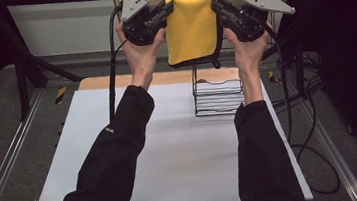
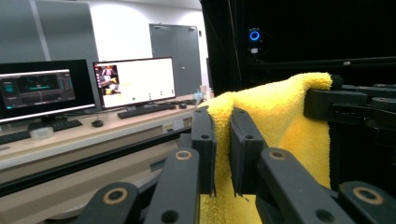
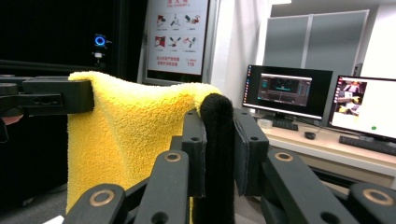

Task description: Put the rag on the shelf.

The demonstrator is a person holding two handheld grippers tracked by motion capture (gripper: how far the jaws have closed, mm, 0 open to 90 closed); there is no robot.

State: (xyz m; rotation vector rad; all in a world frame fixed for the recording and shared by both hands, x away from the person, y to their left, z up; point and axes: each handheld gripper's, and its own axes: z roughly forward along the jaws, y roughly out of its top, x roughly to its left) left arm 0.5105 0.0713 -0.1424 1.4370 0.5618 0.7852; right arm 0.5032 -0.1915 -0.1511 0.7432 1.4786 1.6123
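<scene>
A yellow towel (image 1: 191, 27) with a black underside hangs stretched between both grippers, high above the far edge of the table. My left gripper (image 1: 167, 6) is shut on its upper left corner, and my right gripper (image 1: 215, 2) is shut on its upper right corner. In the left gripper view the jaws pinch the yellow towel (image 2: 275, 116) near its top edge, with my left gripper (image 2: 222, 140) closed on the cloth. In the right gripper view my right gripper (image 3: 218, 140) clamps a black fold of the yellow towel (image 3: 126, 135), which spreads away to the left.
A black wire rack (image 1: 217, 90) stands on the white table (image 1: 172, 151) just below the towel, near the far right. Cables (image 1: 300, 133) trail off the table's right side. Desks with monitors (image 2: 133, 81) lie beyond the workspace.
</scene>
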